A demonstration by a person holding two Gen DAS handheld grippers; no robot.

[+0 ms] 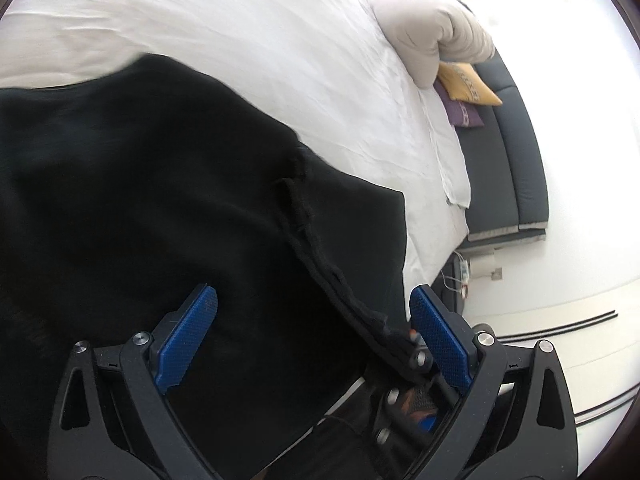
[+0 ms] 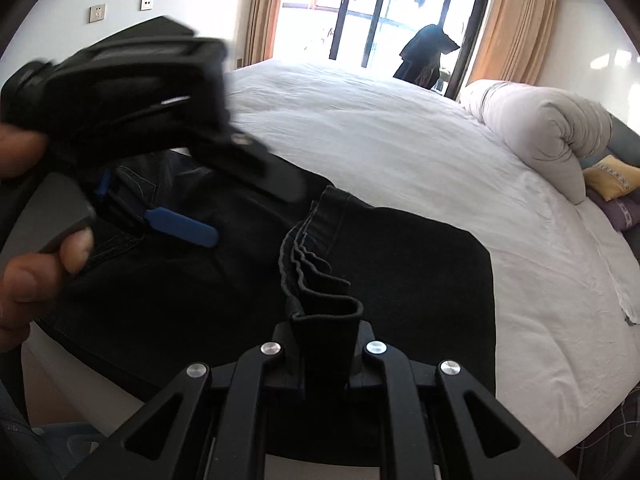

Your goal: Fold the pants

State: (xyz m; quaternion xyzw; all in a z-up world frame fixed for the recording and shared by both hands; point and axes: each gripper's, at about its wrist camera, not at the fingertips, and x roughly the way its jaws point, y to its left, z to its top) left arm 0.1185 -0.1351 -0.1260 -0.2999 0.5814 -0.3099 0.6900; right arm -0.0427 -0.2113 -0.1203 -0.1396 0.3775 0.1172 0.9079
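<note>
Pants (image 1: 168,184), black, spread over white bed (image 1: 248,28) in left wrist view, covering most of lower left. Bunched edge running diagonally from centre down toward right finger. Left gripper (image 1: 316,336) wide apart, blue pads (image 1: 188,336) hovering just above fabric, nothing clamped btwn them. Rolled duvet (image 1: 432,36) at far end of bed, yellow pillow (image 1: 468,84) & purple one just beside it, dark headboard (image 1: 504,152) behind.

Right wrist view: right gripper (image 2: 324,328) closed tight on pleated hem of pants (image 2: 400,272), folds stacked up in wavy layers right at the tips. Rest of pants lying flat on bed (image 2: 380,128) near its front edge, hem strip lifted off the cloth. Left gripper (image 2: 180,220) upper left, blurred, held by hand (image 2: 36,264), one blue pad visible over the denim w/ stitching. Duvet (image 2: 548,128) right, pillow (image 2: 612,180) beyond it. Curtains (image 2: 516,24) & glass door at back, clothes hanging outside.
</note>
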